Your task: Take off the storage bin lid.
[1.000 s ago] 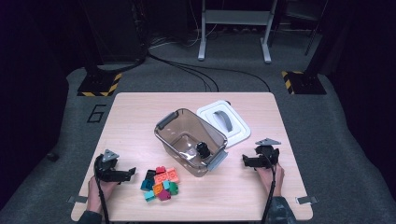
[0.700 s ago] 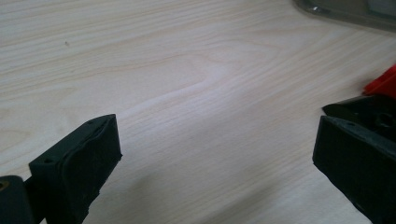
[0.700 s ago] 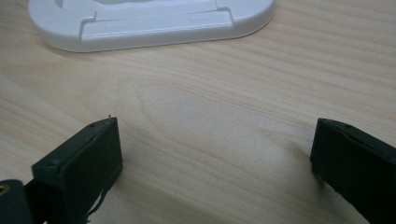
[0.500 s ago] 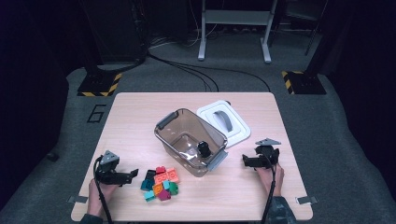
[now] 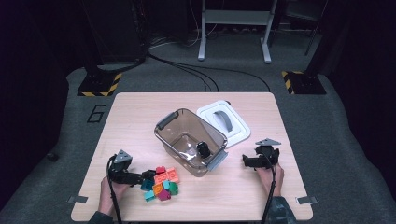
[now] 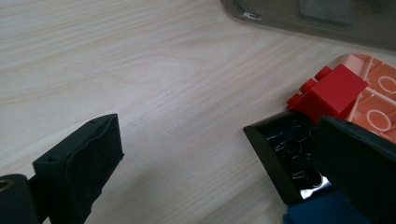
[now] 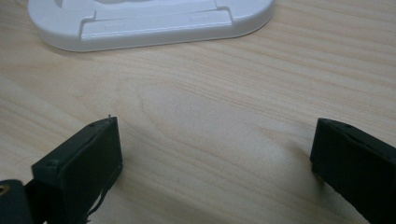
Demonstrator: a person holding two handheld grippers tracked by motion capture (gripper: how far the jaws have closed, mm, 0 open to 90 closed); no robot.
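Left gripper (image 6: 219,154), jaws spread wide, sits at the black curved plastic brick (image 6: 285,154) by its right jaw, small red studded brick (image 6: 329,91) just beyond; right gripper (image 7: 215,163) gapes over bare wood.

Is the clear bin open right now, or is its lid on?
Open. The clear bin has no cover; its white lid lies flat on the table beside it.

We read one sign: a large dark numeral "6" (image 5: 96,113) marked on the grey floor (image 5: 70,140) just beside the desk's (image 5: 140,107) far left corner. We find no readable lettering, brand or label on the desk or on anything lying on it in the high view or either gripper view.
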